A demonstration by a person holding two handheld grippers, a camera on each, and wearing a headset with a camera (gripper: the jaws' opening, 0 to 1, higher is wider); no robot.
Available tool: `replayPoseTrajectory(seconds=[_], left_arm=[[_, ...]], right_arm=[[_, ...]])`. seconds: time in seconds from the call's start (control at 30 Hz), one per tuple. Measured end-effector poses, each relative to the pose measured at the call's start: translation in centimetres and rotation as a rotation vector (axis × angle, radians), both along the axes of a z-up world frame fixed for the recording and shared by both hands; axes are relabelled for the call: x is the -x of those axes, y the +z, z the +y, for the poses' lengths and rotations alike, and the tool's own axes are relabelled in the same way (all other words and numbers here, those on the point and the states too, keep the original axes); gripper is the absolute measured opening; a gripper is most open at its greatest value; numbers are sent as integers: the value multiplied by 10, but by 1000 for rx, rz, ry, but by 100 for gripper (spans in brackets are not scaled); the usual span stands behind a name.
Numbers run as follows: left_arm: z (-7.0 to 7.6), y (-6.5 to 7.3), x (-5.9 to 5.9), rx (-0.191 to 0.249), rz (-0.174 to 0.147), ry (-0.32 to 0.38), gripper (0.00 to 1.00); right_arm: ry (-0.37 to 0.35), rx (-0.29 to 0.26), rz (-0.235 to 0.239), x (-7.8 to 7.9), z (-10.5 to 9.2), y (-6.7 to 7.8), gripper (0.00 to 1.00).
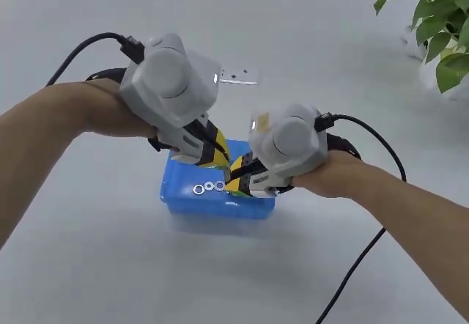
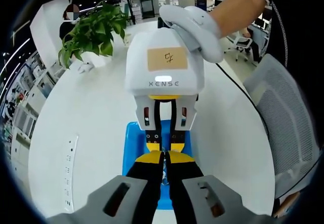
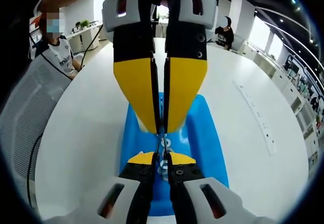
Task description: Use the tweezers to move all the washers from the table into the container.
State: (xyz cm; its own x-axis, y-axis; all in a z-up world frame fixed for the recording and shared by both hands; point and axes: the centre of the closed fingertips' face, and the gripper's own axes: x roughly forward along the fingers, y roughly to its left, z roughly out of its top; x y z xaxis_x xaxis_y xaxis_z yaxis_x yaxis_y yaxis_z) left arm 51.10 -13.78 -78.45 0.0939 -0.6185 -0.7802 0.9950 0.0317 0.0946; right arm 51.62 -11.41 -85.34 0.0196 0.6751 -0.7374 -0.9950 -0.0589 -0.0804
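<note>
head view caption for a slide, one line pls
Left gripper and right gripper meet tip to tip over a blue container holding washers.

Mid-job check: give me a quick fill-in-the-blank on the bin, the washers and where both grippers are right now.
1. The washers lie inside the ___ container.
2. In the head view, a row of ___ washers shows beside the jaws.
3. The left gripper and right gripper meet tip to tip above the ___.
4. In the head view the plant stands at the far ___.
Missing: blue; three; container; right.
</note>
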Motion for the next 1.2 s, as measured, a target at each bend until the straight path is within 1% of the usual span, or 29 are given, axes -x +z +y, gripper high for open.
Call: replayPoseTrajectory(seconds=[0.13, 0.43, 0.57, 0.8, 0.97, 1.2], left_arm=[[1, 5, 1, 2, -4, 1, 6], [4, 16, 4, -1, -19, 0, 6], [5, 23, 8, -5, -29, 0, 6], [8, 34, 15, -9, -34, 1, 5], [8, 42, 19, -9, -43, 2, 5], [8, 51, 25, -6, -55, -1, 5]], right_arm=[[0, -4, -5, -1, 1, 4, 11], [0, -13, -24, 3, 3, 17, 11], [-4, -19, -31, 5, 4, 23, 11], [-6, -35, -42, 11, 6, 35, 11], [-8, -39, -59, 15, 6, 43, 12], [-16, -34, -73, 18, 2, 48, 12]])
